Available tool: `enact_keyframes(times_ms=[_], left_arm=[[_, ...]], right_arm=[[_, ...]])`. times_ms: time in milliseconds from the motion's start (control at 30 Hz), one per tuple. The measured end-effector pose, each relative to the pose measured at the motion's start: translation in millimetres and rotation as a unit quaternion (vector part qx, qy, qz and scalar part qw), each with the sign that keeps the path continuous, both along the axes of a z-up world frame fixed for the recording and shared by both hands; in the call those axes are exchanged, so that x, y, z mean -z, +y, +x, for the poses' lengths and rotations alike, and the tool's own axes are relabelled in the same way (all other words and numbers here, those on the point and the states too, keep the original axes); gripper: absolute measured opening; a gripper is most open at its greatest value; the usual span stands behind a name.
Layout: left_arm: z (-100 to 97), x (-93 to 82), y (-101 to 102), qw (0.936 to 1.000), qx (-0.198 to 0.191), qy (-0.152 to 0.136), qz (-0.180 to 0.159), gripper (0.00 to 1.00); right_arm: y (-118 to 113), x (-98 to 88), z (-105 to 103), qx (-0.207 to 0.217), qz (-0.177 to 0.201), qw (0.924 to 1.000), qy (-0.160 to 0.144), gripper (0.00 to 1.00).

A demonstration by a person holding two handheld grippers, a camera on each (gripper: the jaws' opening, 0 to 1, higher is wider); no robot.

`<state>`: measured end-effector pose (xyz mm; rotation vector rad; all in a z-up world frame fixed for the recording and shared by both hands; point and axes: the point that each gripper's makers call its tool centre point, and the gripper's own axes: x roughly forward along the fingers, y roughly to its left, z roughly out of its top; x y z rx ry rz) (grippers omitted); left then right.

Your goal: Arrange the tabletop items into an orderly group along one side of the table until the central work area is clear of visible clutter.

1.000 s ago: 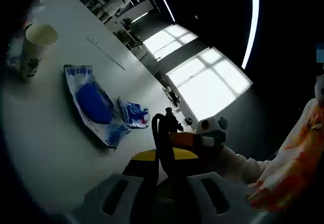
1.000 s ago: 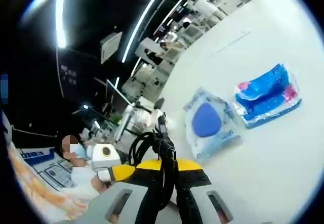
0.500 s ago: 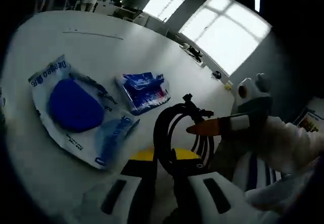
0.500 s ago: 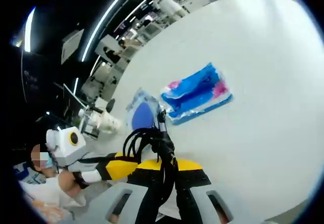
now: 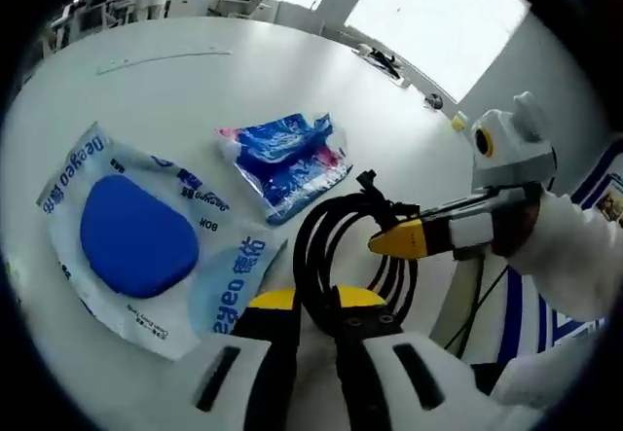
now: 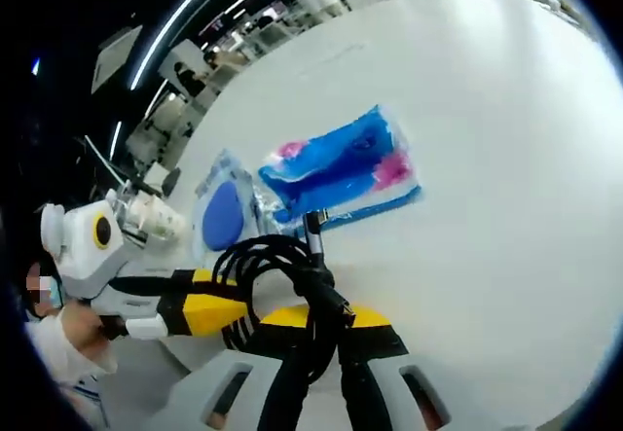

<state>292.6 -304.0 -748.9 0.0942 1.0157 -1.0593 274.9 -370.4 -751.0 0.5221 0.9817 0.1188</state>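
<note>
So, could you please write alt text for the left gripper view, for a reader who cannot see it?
The left gripper holds a coiled black cable between its jaws above a white table. On the table lie a clear pouch with a blue pad and a smaller blue and pink packet. The right gripper, yellow-tipped, comes in from the right.

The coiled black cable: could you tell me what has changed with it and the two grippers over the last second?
Both grippers have swung down toward the white table, so the ceiling has left view. The cable stays clamped in the left gripper and the right gripper, jaws shut. The large blue packet and small wipes pack lie as before, side by side.
</note>
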Motion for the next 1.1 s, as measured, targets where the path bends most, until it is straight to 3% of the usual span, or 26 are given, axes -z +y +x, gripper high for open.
enact_keyframes(times_ms=[67, 167, 233, 333, 500, 600, 700, 800, 867, 900, 967, 1100], left_arm=[[0.4, 1.8, -1.7, 1.0, -0.002, 0.001, 0.007, 0.1], [1.2, 6.1, -1.3, 0.9991, -0.024, 0.032, 0.014, 0.11], [1.3, 7.3, -2.0, 0.9989, -0.025, 0.038, 0.014, 0.12], [-1.6, 8.3, -0.5, 0.9995, -0.002, 0.023, 0.023, 0.11], [-0.3, 5.3, -2.1, 0.9995, -0.007, 0.02, 0.024, 0.12], [-1.6, 2.8, -2.3, 0.9996, -0.007, 0.015, 0.021, 0.12], [-1.3, -0.6, -0.4, 0.9993, 0.017, -0.017, 0.03, 0.11], [-4.6, -7.5, -1.4, 0.9994, 0.017, -0.019, 0.023, 0.15], [-9.6, -13.6, -2.6, 0.9994, 0.023, -0.019, 0.017, 0.21], [-12.7, -18.5, -3.6, 0.9977, 0.051, -0.042, 0.013, 0.24], [-13.1, -23.7, -0.8, 0.9943, 0.07, -0.079, 0.016, 0.32], [-12.5, -36.6, 4.2, 0.993, 0.066, -0.097, -0.009, 0.45]], right_arm=[[-3.1, 3.7, 0.2, -0.001, -0.01, 0.9999, 0.006, 0.06], [-10.3, 9.9, -0.1, 0.009, -0.016, 0.9997, 0.016, 0.07], [-14.2, 9.0, 1.9, 0.019, -0.02, 0.9996, 0.01, 0.07], [-16.5, 9.1, 3.4, 0.021, -0.033, 0.9992, 0.004, 0.08], [-19.1, 8.9, 5.4, 0.002, -0.059, 0.9982, 0.0, 0.1], [-20.9, 5.2, 4.2, 0.001, -0.055, 0.9984, -0.01, 0.14], [-23.7, 1.3, 1.7, 0.013, -0.046, 0.9987, -0.02, 0.2], [-24.6, -6.4, -2.6, 0.016, -0.038, 0.9984, -0.038, 0.21], [-29.6, -13.1, -3.7, 0.021, -0.046, 0.9972, -0.056, 0.2], [-31.8, -16.0, -3.7, 0.023, -0.049, 0.9964, -0.064, 0.21], [-33.0, -24.0, -4.6, 0.032, -0.05, 0.9949, -0.081, 0.25], [-32.8, -38.8, -3.5, 0.054, -0.04, 0.9909, -0.117, 0.35]])
